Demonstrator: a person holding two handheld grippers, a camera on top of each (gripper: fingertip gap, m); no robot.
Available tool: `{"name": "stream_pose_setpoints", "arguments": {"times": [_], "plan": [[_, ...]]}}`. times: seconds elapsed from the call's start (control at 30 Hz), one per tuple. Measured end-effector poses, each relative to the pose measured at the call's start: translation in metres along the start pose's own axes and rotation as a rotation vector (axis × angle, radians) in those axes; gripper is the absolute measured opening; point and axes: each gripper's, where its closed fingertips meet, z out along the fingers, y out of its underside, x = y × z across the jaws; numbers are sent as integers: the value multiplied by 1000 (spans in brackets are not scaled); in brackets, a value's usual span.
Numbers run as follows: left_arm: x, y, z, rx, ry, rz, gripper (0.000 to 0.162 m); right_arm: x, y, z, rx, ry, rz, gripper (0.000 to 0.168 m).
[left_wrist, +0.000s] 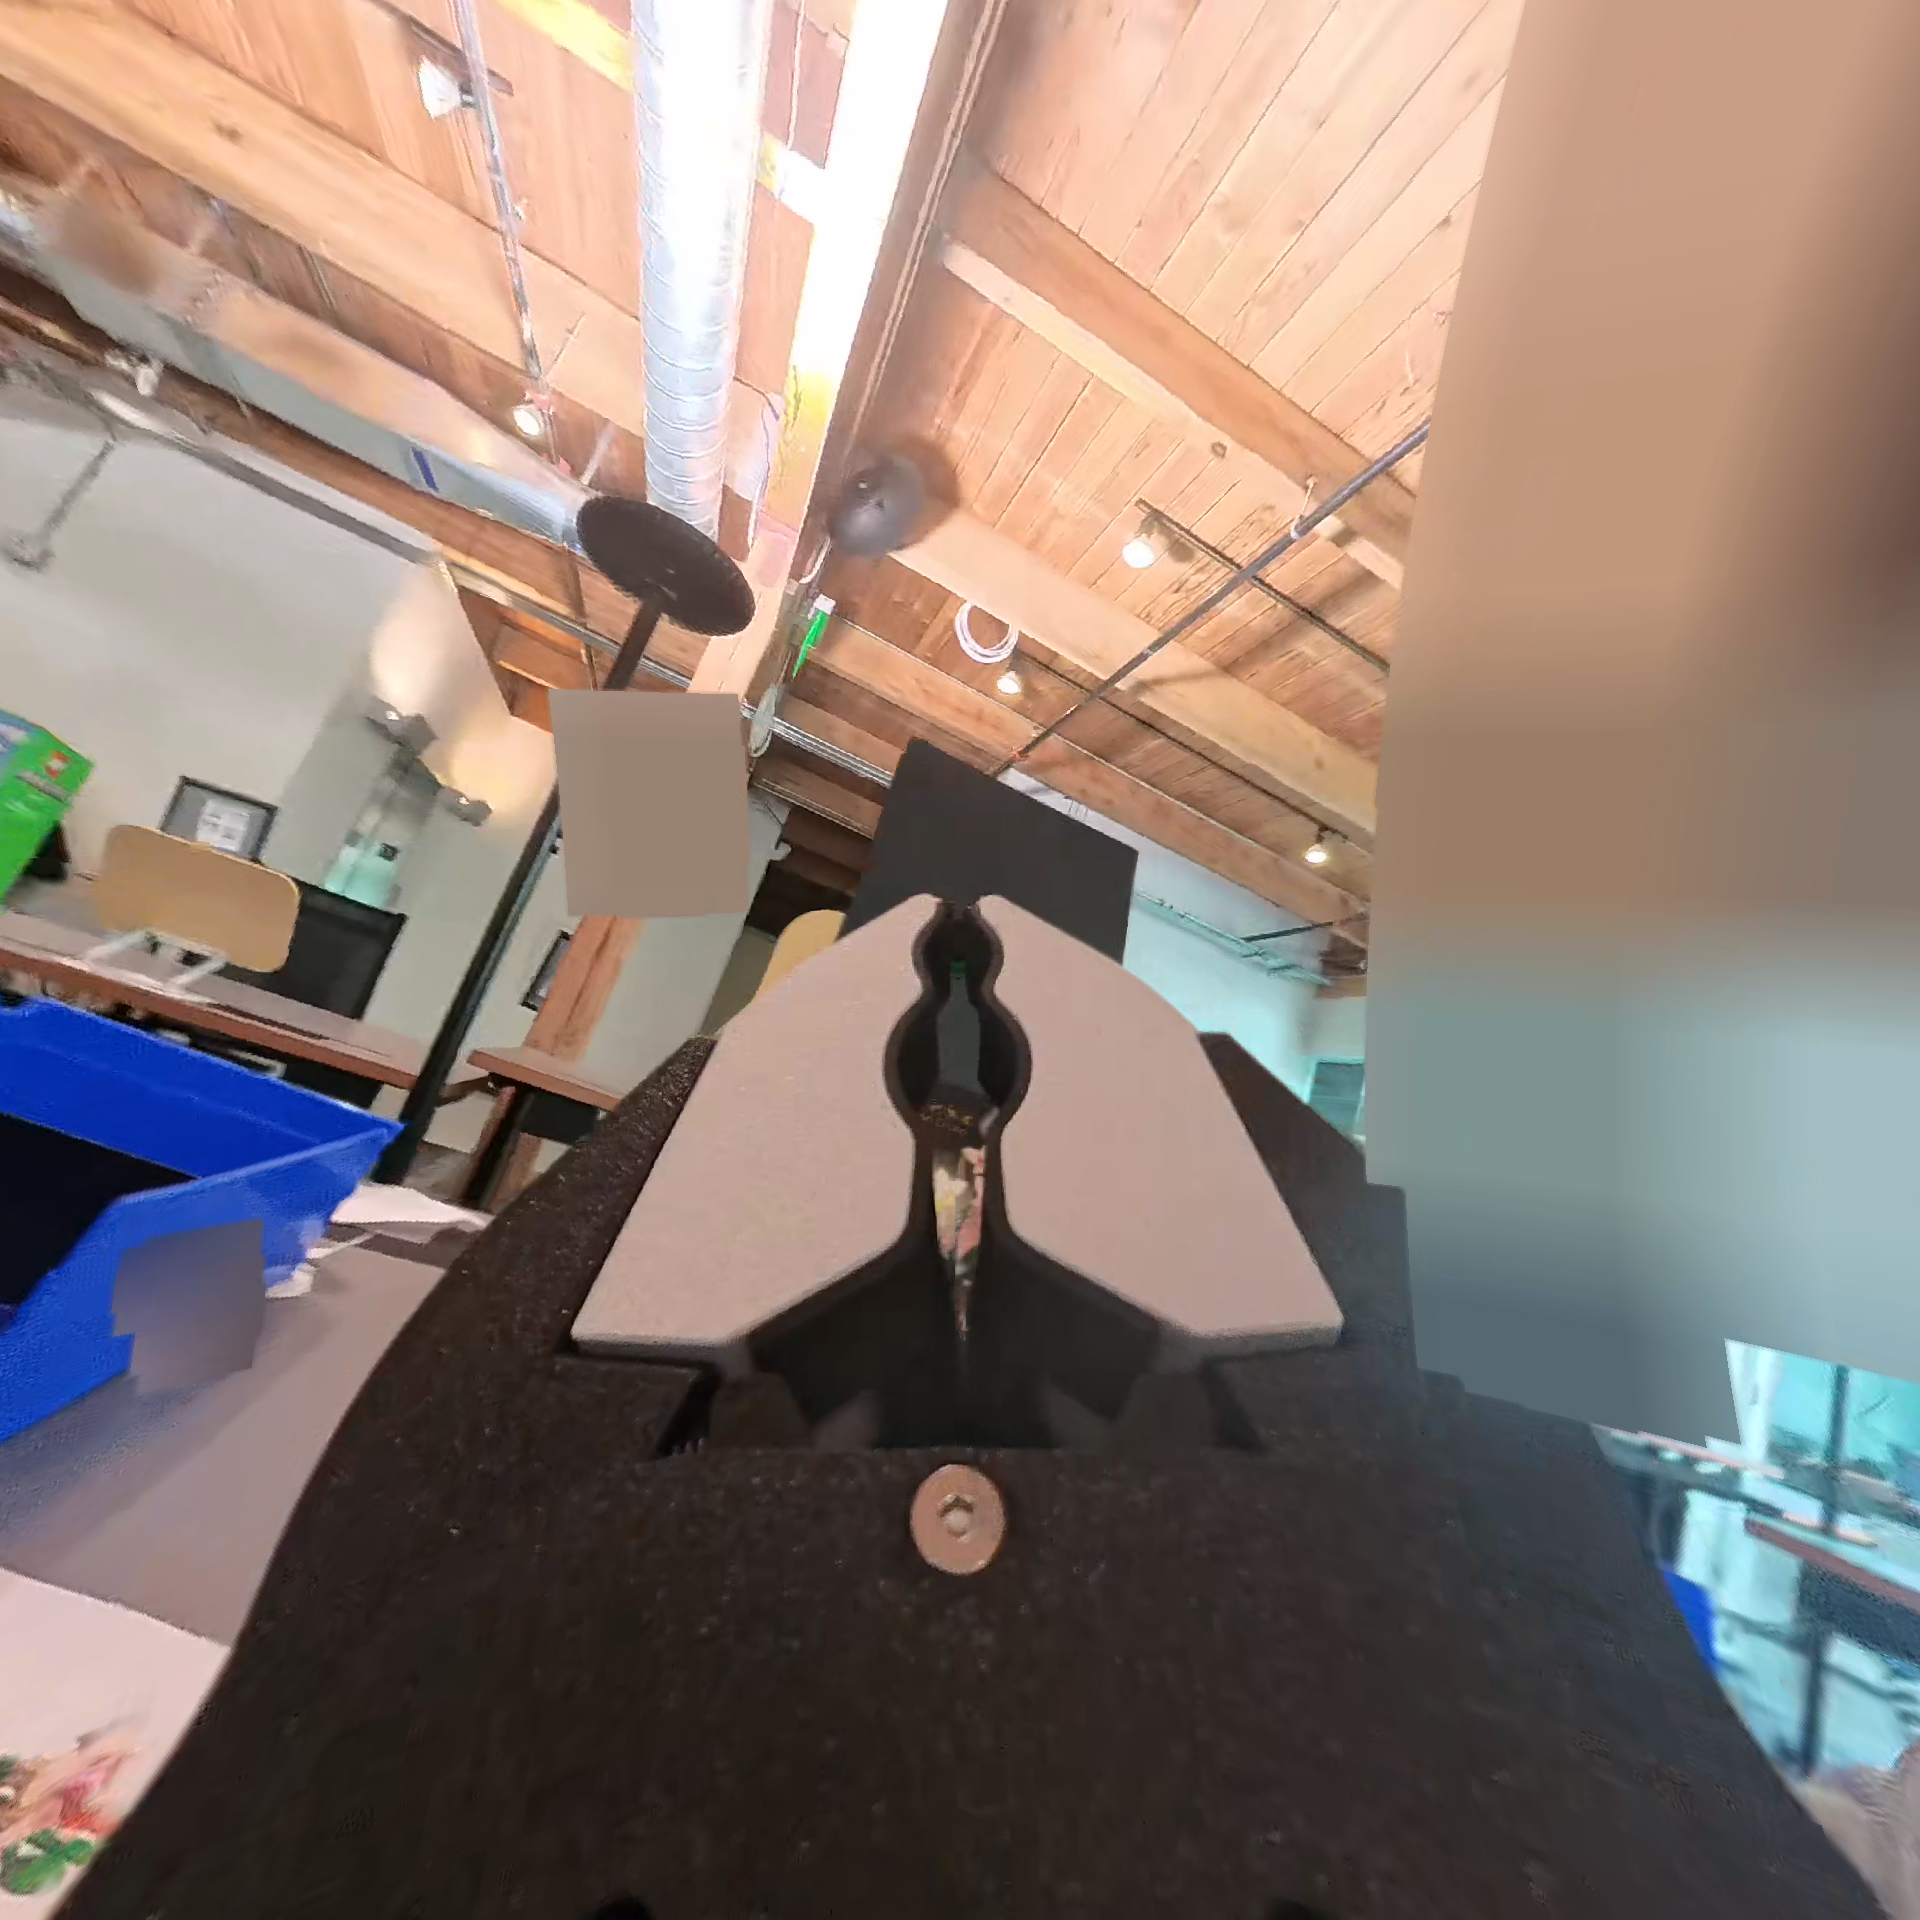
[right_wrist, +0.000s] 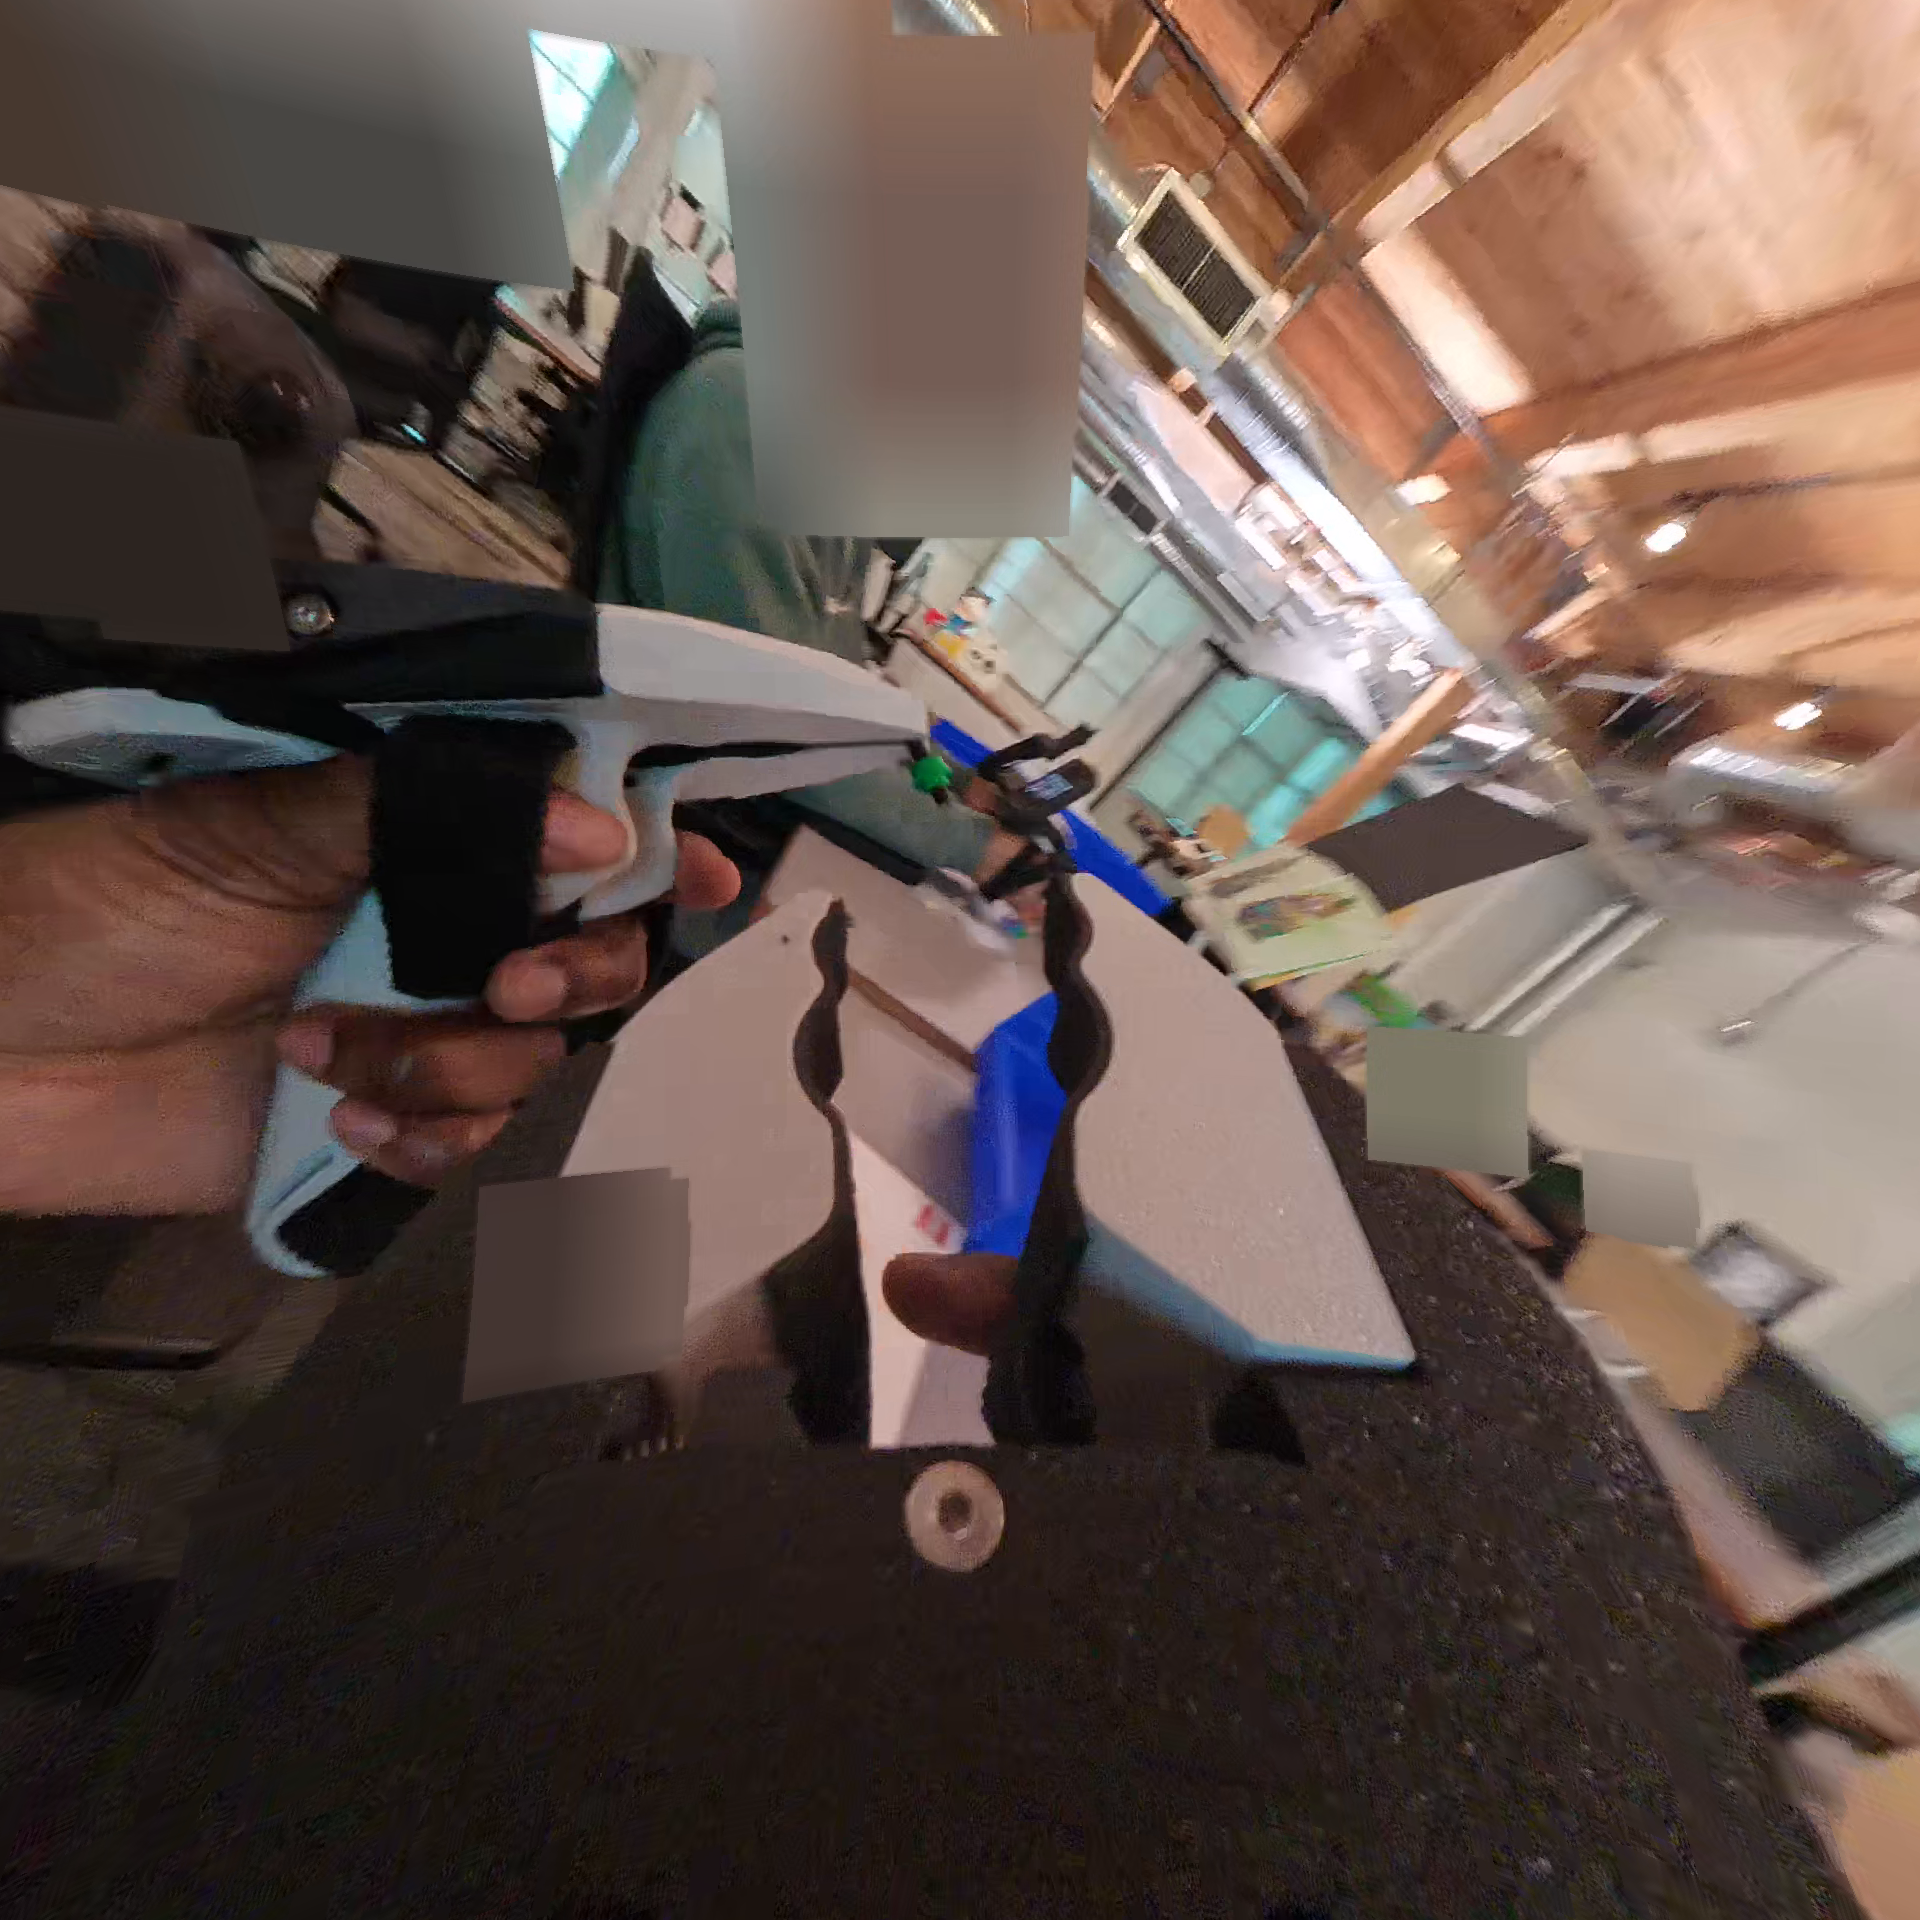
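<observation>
My left gripper (left_wrist: 956, 914) points up toward the wooden ceiling, jaws closed, tips touching. A small green piece (left_wrist: 956, 968) sits in the notch just behind the tips, and a thin patterned strip (left_wrist: 961, 1195) shows deeper in the slot. The right wrist view shows this gripper (right_wrist: 920, 738) from the side, held by a hand (right_wrist: 156, 935), with the green piece (right_wrist: 928, 774) poking out under its tip. My right gripper (right_wrist: 945, 904) is open and empty, just below and right of the left one. A fingertip (right_wrist: 945, 1299) shows low between its jaws.
A blue bin (left_wrist: 156, 1195) stands on the grey table (left_wrist: 125, 1475) at the left and shows again between the right jaws (right_wrist: 1013, 1101). A person in a green top (right_wrist: 686, 520) stands behind. A black board (left_wrist: 997, 842), a chair (left_wrist: 197, 894) and desks are farther off.
</observation>
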Motion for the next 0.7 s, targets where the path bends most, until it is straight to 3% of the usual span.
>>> {"name": "stream_pose_setpoints", "arguments": {"times": [0.23,0.43,0.6,0.7], "plan": [[19,16,5,-30,32,194,0,7,-6,-3,-19,121,-186,26],[22,21,7,-43,46,174,0,7,-6,0,-27,118,-247,24],[24,24,8,-52,57,155,0,8,-8,2,-23,125,-281,6],[27,24,8,-61,76,128,0,9,-7,1,-20,114,-275,5]]}}
